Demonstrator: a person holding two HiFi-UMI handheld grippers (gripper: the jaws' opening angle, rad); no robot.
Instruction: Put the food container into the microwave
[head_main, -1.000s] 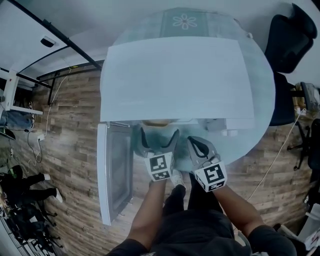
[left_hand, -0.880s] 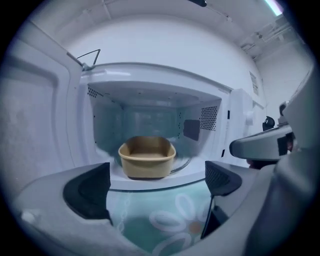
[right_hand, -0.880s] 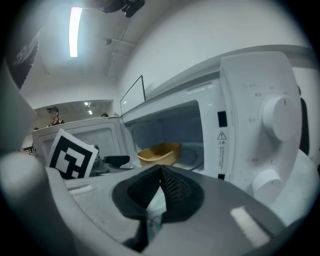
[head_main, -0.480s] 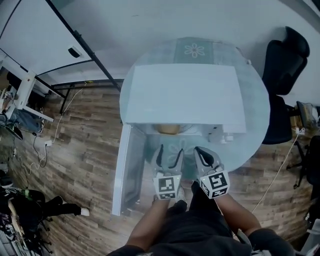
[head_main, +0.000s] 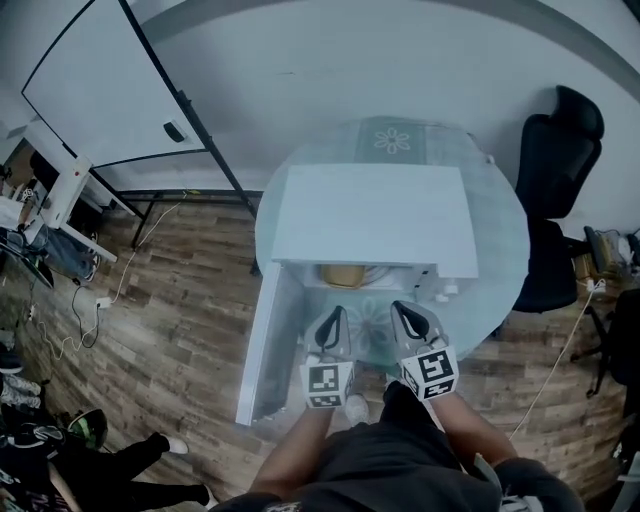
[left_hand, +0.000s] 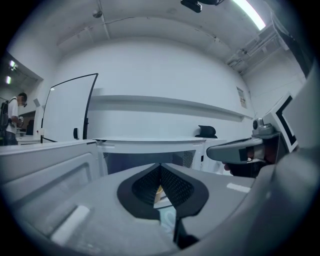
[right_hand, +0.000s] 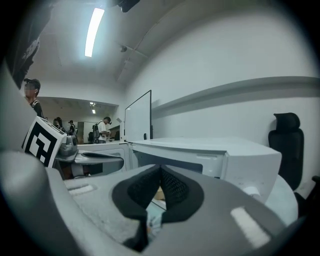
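The white microwave (head_main: 370, 212) stands on a round glass table with its door (head_main: 268, 345) swung open to the left. The food container (head_main: 343, 275), tan in colour, sits inside the cavity just behind the opening. Both grippers hover in front of the opening, apart from the container. My left gripper (head_main: 334, 313) is shut with nothing between its pads. My right gripper (head_main: 405, 308) beside it is shut and empty too. In the left gripper view the pads (left_hand: 170, 185) meet, with the microwave (left_hand: 150, 149) beyond. The right gripper view shows closed pads (right_hand: 172, 187) before the microwave (right_hand: 210, 155).
The round glass table (head_main: 500, 250) carries a flower-patterned mat (head_main: 392, 140) behind the microwave. A black office chair (head_main: 560, 140) stands at the right. A whiteboard on a stand (head_main: 100, 90) is at the upper left. Cables lie on the wooden floor (head_main: 170, 300).
The left gripper's jaws have gone from open to shut. Both grippers have drawn back from the microwave opening, and the head view has pulled farther away.
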